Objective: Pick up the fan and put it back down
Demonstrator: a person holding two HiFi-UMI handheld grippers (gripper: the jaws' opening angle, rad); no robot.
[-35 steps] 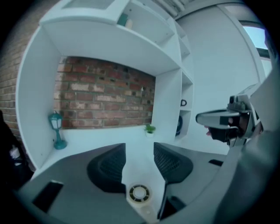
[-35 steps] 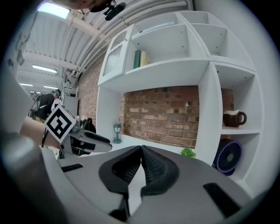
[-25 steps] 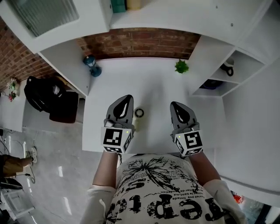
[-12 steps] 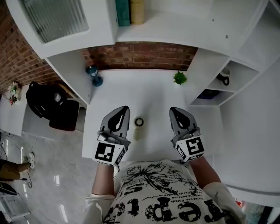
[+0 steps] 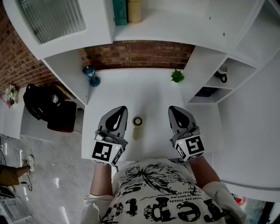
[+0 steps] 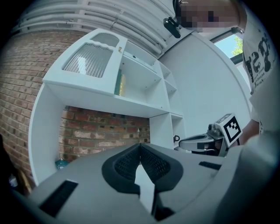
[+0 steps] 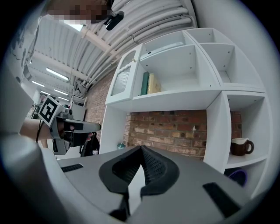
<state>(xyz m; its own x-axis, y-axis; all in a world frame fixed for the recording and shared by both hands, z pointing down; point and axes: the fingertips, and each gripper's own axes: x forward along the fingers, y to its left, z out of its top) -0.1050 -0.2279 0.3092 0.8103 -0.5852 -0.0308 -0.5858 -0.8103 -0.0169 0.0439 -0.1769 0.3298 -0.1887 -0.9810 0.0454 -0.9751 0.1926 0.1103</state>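
Observation:
A small hand fan [image 5: 138, 121] lies flat on the white desk [image 5: 148, 92], its dark ring head pointing away and its pale handle toward the person. My left gripper [image 5: 121, 110] hovers just left of it and my right gripper [image 5: 173, 109] a little further off on the right; neither touches it. In the left gripper view the left gripper [image 6: 140, 145] has its jaws pressed together with nothing between them. The right gripper [image 7: 141, 148] looks the same in its own view. The fan is hidden in both gripper views.
A blue lantern-like ornament [image 5: 91, 75] stands at the desk's back left and a small green plant [image 5: 177, 76] at the back right, before a brick wall. Side shelves hold a mug [image 5: 222, 73]; books [image 5: 127, 10] stand above. A black bag [image 5: 43, 103] sits left of the desk.
Both grippers have lifted a little and drawn back toward the person, the left one more. The fan lies where it was, and both pairs of jaws stay closed.

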